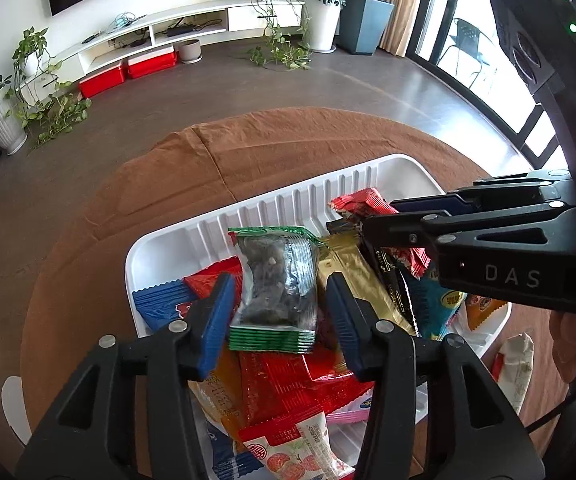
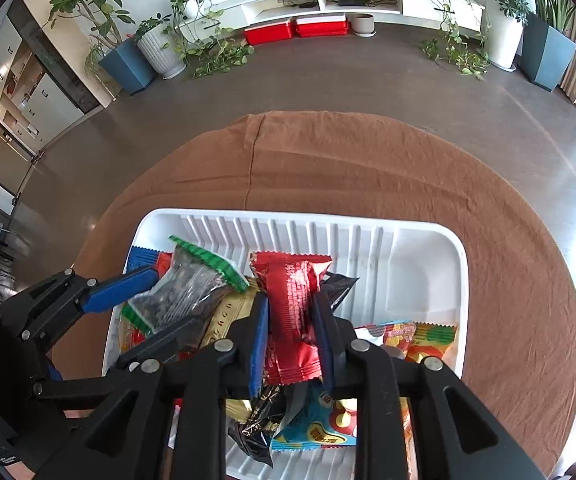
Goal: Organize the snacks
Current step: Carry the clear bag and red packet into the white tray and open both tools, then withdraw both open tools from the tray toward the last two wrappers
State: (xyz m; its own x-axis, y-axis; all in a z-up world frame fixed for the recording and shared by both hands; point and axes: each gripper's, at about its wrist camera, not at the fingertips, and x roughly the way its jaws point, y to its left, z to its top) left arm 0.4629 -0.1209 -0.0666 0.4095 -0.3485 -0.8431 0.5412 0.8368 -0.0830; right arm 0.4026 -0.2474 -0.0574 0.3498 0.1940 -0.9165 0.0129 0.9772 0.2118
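Observation:
A white ribbed tray (image 1: 248, 208) (image 2: 427, 276) sits on the brown tablecloth, with loose snack packets piled at its near-left end. My left gripper (image 1: 280, 284) (image 2: 178, 300) hangs over that pile, jaws apart. A clear packet with green edges and dark contents (image 1: 276, 280) (image 2: 184, 292) lies between them, with a gap beside the right pad. My right gripper (image 2: 291, 300) (image 1: 379, 216) is shut on a red snack packet (image 2: 291, 320) (image 1: 361, 202), pinched at its middle, just above the tray.
Gold, black, blue, orange and red packets (image 1: 288, 392) (image 2: 319, 424) lie in the tray below both grippers. The tray's far-right end (image 2: 407, 264) is bare. A white packet (image 1: 519, 364) lies on the cloth (image 2: 367, 168) outside the tray. The two grippers are close together.

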